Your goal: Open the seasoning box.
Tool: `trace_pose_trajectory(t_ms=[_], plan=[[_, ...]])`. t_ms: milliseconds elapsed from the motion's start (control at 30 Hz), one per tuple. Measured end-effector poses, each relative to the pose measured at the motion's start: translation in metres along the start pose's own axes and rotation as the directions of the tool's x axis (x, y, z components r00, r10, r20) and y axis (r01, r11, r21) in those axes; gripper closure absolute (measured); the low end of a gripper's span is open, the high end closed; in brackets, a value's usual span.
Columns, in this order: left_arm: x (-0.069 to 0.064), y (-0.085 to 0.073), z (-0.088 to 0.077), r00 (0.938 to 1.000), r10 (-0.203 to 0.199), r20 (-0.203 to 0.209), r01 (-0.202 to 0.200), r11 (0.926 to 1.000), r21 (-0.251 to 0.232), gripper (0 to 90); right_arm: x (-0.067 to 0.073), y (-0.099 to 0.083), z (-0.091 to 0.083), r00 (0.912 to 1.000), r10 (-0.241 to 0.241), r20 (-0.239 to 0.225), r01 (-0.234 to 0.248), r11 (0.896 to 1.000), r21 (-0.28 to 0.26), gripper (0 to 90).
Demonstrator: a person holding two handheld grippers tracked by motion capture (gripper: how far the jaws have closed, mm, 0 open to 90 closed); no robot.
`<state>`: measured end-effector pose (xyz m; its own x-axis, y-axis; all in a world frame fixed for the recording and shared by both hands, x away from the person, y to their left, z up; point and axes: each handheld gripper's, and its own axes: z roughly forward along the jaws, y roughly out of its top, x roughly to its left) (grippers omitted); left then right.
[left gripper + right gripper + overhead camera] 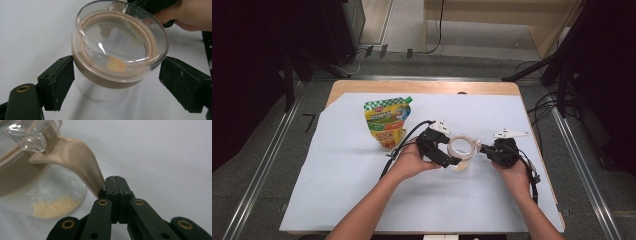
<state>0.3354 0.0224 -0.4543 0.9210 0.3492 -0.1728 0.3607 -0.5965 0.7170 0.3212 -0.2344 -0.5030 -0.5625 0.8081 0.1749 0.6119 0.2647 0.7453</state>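
Clear round glass jar [461, 148] with beige latch lid and a few yellow grains sits mid-table [362, 200], pouch at 10 o'clock. Rigid, smooth, likely slippery and breakable; grip by the beige band. Left hand-held gripper [116, 82] open wide, pads flanking jar at 9 and 3. Right hand-held gripper [115, 185] closed, touching the beige latch [80, 165] at 3 o'clock.

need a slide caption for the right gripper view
Right gripper, jaws closed, beside the beige latch of a clear jar holding yellow grains.
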Motion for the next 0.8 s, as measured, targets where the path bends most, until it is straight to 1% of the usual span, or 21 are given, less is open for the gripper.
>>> trace_pose_trajectory(t_ms=[67,133,267,333,500,600,633,733,800], plan=[[-0.001,-0.001,0.004,0.9998,0.012,-0.013,-0.012,0.9999,0.001,13.5,0.0,0.0,0.0,1.0,-0.001,0.001,0.001,1.0,0.001,90.0],[-0.001,-0.001,0.006,0.9997,0.019,-0.012,-0.019,0.9998,0.002,12.9,0.0,0.0,0.0,1.0,0.002,0.001,-0.002,1.0,0.002,90.0],[-0.004,0.001,0.012,0.9981,0.045,-0.042,-0.045,0.999,0.002,11.8,0.001,0.0,0.0,1.0,-0.001,0.004,0.001,1.0,0.001,90.0],[-0.004,0.002,0.012,0.9983,0.038,-0.045,-0.038,0.9993,0.001,11.2,0.001,0.0,0.0,1.0,0.0,0.003,0.0,1.0,0.001,90.0],[-0.005,0.002,0.012,0.9982,0.038,-0.047,-0.038,0.9993,0.007,11.1,0.001,0.0,0.0,1.0,0.0,0.002,0.0,1.0,-0.001,90.0],[-0.006,0.004,0.009,0.9967,0.054,-0.061,-0.054,0.9985,-0.007,10.6,0.002,0.0,0.0,1.0,-0.007,0.002,0.007,1.0,-0.001,90.0],[-0.007,0.005,0.008,0.9969,0.047,-0.063,-0.048,0.9988,-0.012,10.7,0.002,0.0,0.0,1.0,-0.007,0.002,0.007,1.0,-0.001,90.0],[-0.007,0.007,0.008,0.9964,0.056,-0.065,-0.056,0.9984,0.0,10.8,0.002,0.0,0.0,1.0,-0.007,0.001,0.007,1.0,0.0,90.0],[-0.008,0.008,0.007,0.9958,0.06,-0.069,-0.06,0.9981,-0.009,11.1,0.002,0.0,0.0,1.0,-0.006,0.001,0.006,1.0,0.0,90.0]])
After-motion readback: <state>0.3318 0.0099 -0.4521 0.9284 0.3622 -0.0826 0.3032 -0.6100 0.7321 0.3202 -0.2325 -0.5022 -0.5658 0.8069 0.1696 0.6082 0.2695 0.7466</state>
